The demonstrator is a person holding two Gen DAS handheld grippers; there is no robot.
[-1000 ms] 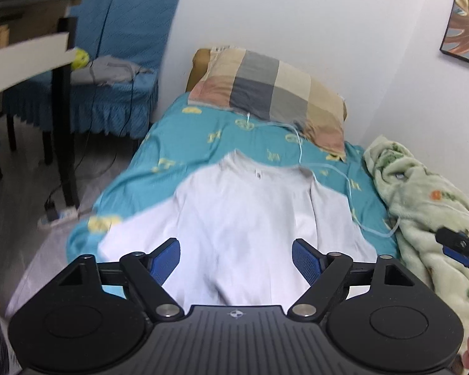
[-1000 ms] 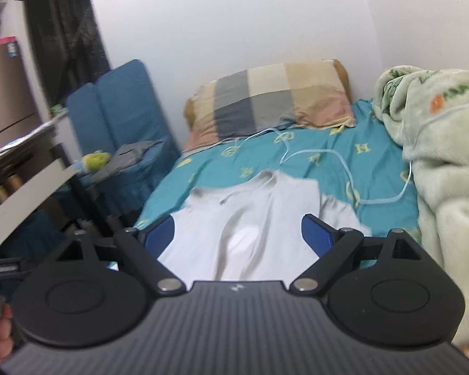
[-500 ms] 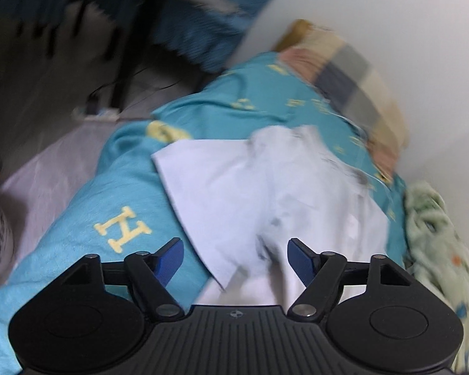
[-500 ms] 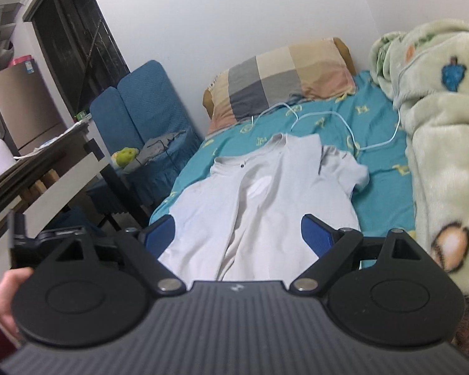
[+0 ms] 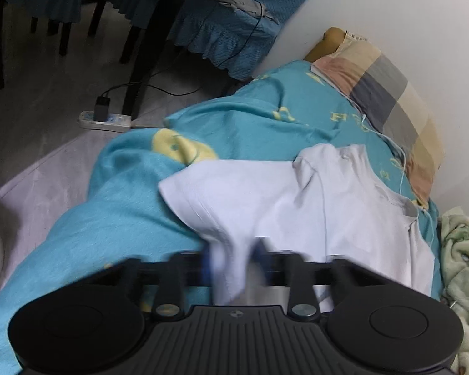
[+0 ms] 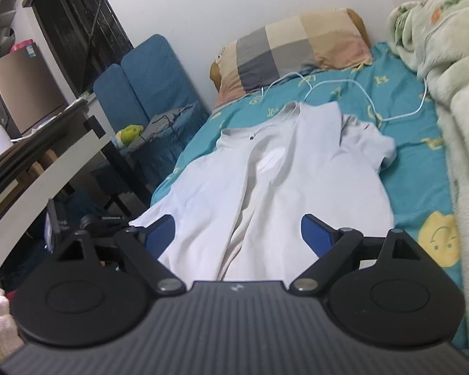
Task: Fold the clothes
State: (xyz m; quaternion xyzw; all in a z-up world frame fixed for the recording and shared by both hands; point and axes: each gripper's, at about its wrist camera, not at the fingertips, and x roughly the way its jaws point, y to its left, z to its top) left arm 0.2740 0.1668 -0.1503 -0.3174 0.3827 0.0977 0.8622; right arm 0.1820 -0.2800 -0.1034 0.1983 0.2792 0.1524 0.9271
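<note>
- Left wrist view: the left gripper (image 5: 234,265) had just been closing its jaws, and a fold at the near edge of the white shirt (image 5: 297,212) was pinched between them, the blue pads blurred on either side of the cloth.
- The shirt lay spread across the teal bedsheet (image 5: 125,218), one short sleeve reaching toward the side of the bed nearest the floor.
- A checked pillow (image 5: 384,100) sat at the head of the bed against the wall, with a thin white cable (image 6: 344,84) looping over the sheet between pillow and shirt collar.
- A pale green fleece blanket (image 6: 447,62) was heaped along the far side of the bed, close beside the shirt's other sleeve.
- On the floor beside the bed lay a white power strip (image 5: 104,120) with a black plug in it, next to a dark table leg (image 5: 150,53).
- Blue-covered chairs (image 6: 147,78) stood past the table, a grey garment and a yellow-green toy (image 6: 128,134) on the seat.
- From the right wrist view, the right gripper (image 6: 237,234) hung over the shirt's lower hem with its jaws wide and nothing between them.
</note>
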